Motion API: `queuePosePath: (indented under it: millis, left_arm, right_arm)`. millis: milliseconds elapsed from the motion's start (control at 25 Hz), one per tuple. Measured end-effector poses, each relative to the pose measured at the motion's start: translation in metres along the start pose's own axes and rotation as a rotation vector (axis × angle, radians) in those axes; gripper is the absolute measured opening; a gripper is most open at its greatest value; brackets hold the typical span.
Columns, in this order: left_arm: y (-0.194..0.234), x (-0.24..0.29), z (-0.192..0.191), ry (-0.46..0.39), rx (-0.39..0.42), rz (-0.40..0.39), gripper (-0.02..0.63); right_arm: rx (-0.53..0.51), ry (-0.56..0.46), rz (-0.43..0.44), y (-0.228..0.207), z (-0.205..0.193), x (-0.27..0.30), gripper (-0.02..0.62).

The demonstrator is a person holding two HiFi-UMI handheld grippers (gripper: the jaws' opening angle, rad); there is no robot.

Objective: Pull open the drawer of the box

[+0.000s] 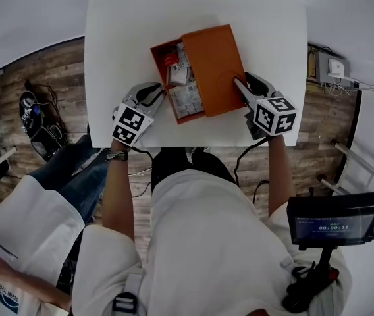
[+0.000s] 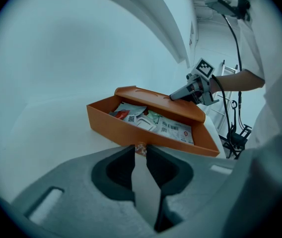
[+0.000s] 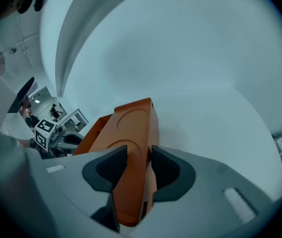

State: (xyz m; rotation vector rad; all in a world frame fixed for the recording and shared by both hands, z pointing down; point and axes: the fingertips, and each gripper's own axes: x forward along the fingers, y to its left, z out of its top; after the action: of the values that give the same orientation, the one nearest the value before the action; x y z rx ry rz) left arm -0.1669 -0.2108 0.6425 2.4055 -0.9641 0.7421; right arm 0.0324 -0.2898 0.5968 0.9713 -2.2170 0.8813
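An orange box [image 1: 214, 68] lies on the white table [image 1: 121, 18]. Its drawer [image 1: 162, 60] stands pulled out to the left, and several packets [image 1: 186, 96] show inside. My left gripper [image 1: 157, 96] is at the drawer's front wall. In the left gripper view the drawer [image 2: 131, 128] is just ahead, and the left gripper [image 2: 141, 150] is shut on a small pull tab there. My right gripper [image 1: 240, 84] rests on the box's right side. In the right gripper view the box [image 3: 131, 128] runs between the jaws, and the right gripper [image 3: 139, 155] is shut on it.
The box sits near the table's front edge, close to my body. A seated person's legs [image 1: 62, 176] are at the left beside cables on the floor [image 1: 39, 120]. A monitor on a stand [image 1: 335, 219] is at the lower right.
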Motion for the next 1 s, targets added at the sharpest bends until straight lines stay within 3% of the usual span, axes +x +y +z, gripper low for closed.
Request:
queuePosePath:
  millis: [1000]
  left_arm:
    - [0.018, -0.014, -0.017, 0.003, -0.04, 0.039, 0.077]
  right_arm:
    - [-0.001, 0.004, 0.006, 0.0, 0.0, 0.009, 0.164]
